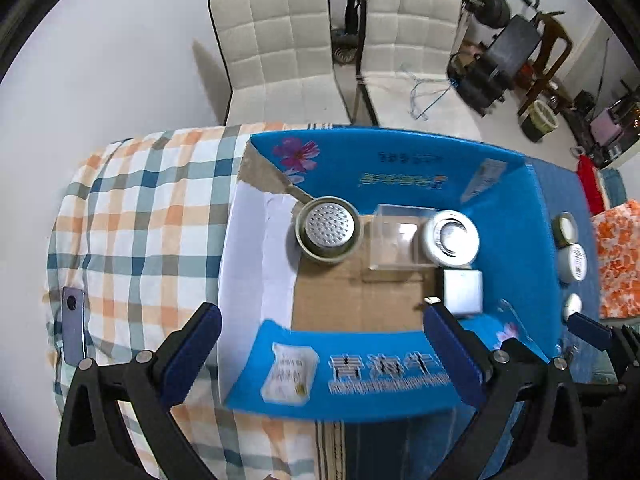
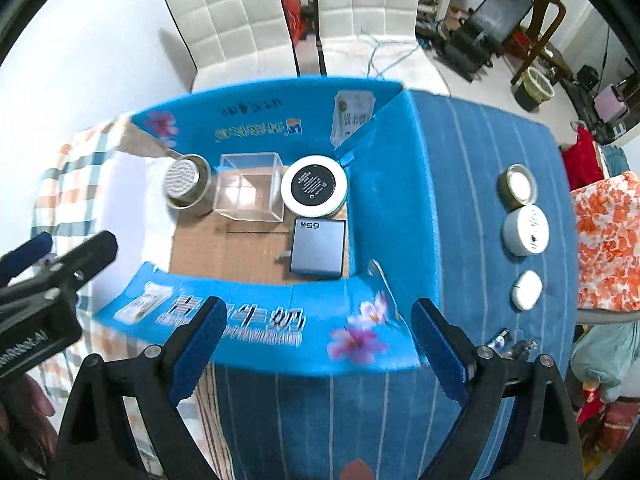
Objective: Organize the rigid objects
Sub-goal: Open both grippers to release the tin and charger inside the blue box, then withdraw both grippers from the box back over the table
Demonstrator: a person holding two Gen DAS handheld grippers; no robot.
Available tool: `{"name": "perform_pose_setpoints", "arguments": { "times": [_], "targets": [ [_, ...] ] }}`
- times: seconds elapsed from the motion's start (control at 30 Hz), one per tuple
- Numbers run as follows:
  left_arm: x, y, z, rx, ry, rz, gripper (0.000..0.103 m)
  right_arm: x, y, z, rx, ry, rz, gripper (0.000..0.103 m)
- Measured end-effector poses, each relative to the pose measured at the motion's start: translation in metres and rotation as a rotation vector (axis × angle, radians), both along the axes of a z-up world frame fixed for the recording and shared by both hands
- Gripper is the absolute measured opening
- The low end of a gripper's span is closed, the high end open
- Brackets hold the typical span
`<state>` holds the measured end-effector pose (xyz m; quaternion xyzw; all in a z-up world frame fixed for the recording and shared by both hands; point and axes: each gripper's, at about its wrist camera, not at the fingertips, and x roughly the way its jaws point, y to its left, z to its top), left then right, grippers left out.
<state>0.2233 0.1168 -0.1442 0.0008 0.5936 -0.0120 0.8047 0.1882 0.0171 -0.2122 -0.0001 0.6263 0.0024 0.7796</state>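
Both tools point steeply down over an open blue cardboard box (image 2: 256, 308), jaws spread wide with nothing between them. The left tool (image 1: 324, 332) hangs above the box's near flap; the right tool (image 2: 320, 320) hangs above the same flap nearer its right corner.

Beyond the flap, on the box's brown floor, a grey charger block (image 2: 318, 248) lies in the near right corner, just past the right tool. Behind it, along the far wall, stand three things in a row: a metal perforated-top tin (image 2: 186, 182) at left, a clear plastic cube (image 2: 248, 188) in the middle, and a round white-rimmed case with a black face (image 2: 314, 186) at right, just beside the charger.

Outside the box, to the right on the blue striped tabletop cloth (image 2: 472, 208), lie a small white oval case (image 2: 527, 290), a white round jar (image 2: 526, 230) and a metal-rimmed tin (image 2: 518, 184), nearest to farthest
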Motion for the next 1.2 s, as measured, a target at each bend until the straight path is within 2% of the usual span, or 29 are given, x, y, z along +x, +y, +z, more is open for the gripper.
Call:
{"name": "perform_pose_setpoints", "arguments": {
  "times": [0.17, 0.27, 0.37, 0.73, 0.93, 1.03, 1.2],
  "targets": [
    [-0.038, -0.008, 0.031, -0.029, -0.034, 0.010, 0.103, -0.033, -0.003, 0.034, 0.011, -0.051, 0.029, 0.095],
    [-0.057, -0.008, 0.051, -0.012, -0.066, 0.023, 0.103, -0.048, -0.002, 0.052, 0.032, -0.066, 0.042, 0.095],
    [-0.073, -0.008, 0.069, -0.026, -0.092, 0.036, 0.103, -0.061, -0.001, 0.066, 0.041, -0.081, 0.055, 0.095],
    [-0.114, -0.008, 0.106, -0.038, -0.149, 0.067, 0.103, -0.093, -0.005, 0.111, 0.066, -0.157, 0.092, 0.095],
    [-0.121, -0.017, 0.116, -0.038, -0.166, 0.069, 0.103, -0.099, -0.021, 0.115, 0.091, -0.161, 0.085, 0.095],
    [-0.122, -0.029, 0.116, -0.062, -0.163, 0.053, 0.103, -0.101, -0.043, 0.112, 0.102, -0.157, 0.054, 0.095],
    [-0.115, -0.069, 0.103, -0.080, -0.127, -0.001, 0.103, -0.106, -0.119, 0.084, 0.096, -0.101, -0.097, 0.095]
  ]
}}
